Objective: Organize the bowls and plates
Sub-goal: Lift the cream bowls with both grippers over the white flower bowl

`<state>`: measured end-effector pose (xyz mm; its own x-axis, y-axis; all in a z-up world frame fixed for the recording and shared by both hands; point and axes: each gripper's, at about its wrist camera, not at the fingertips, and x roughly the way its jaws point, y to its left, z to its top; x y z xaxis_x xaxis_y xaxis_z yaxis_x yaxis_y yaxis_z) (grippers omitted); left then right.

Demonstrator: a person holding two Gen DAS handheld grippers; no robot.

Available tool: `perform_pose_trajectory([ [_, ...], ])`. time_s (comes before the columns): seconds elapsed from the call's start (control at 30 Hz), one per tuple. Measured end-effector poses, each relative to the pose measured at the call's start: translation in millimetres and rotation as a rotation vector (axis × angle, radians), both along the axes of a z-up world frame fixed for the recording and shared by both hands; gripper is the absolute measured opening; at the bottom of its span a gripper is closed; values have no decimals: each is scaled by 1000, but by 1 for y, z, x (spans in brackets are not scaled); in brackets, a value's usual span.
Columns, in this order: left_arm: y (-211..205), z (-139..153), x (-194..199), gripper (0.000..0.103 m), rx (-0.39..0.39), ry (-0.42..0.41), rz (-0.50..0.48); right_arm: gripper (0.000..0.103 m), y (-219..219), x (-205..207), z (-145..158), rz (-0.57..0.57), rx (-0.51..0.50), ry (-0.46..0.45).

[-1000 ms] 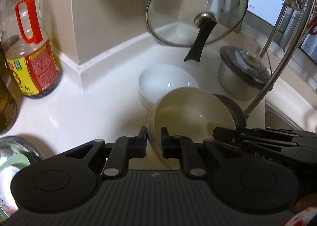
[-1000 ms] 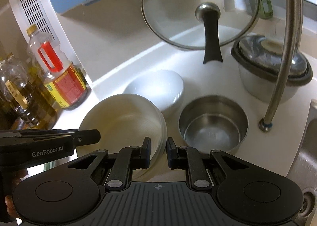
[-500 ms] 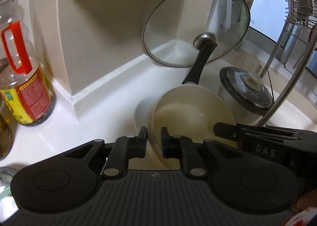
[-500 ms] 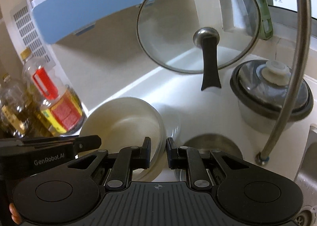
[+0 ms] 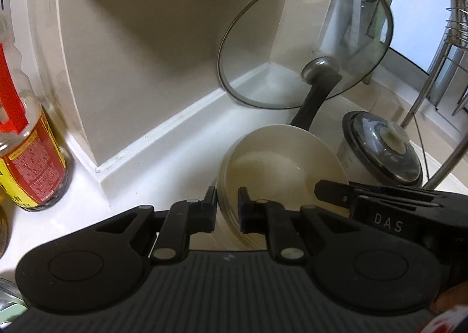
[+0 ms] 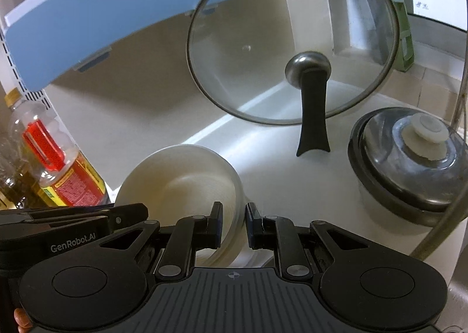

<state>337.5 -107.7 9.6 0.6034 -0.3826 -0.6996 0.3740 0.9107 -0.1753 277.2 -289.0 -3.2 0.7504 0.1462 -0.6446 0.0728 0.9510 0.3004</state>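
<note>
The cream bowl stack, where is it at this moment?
The cream bowl stack is low in both views, gripped at its rims by the left gripper and right gripper, in front of the glass lid.

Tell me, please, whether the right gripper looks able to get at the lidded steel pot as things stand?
Probably not yet: the right gripper is clamped on the rim of the cream bowls, shared with the left gripper. Otherwise the counter toward the lidded steel pot looks free.

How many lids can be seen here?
2: a glass lid leaning upright in the counter corner, and a domed lid sitting on the pot to its right. Others may be hidden.
</note>
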Motion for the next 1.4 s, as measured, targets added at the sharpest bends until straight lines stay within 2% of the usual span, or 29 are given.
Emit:
perform_pose_trajectory([
  [0.37, -3, -18, 14, 12, 12, 48, -5, 17, -4, 11, -16, -10, 13, 57],
  [0.8, -2, -25, 18, 12, 13, 81, -10, 17, -4, 19, -23, -8, 15, 89],
  [1.13, -3, -27, 19, 18, 20, 82, -14, 18, -5, 24, -25, -16, 15, 110],
  [1.23, -4, -25, 17, 19, 27, 68, -16, 20, -4, 23, -26, -13, 7, 111],
  [1.4, -2, -23, 16, 19, 27, 64, -11, 33, -4, 19, -23, -10, 11, 96],
])
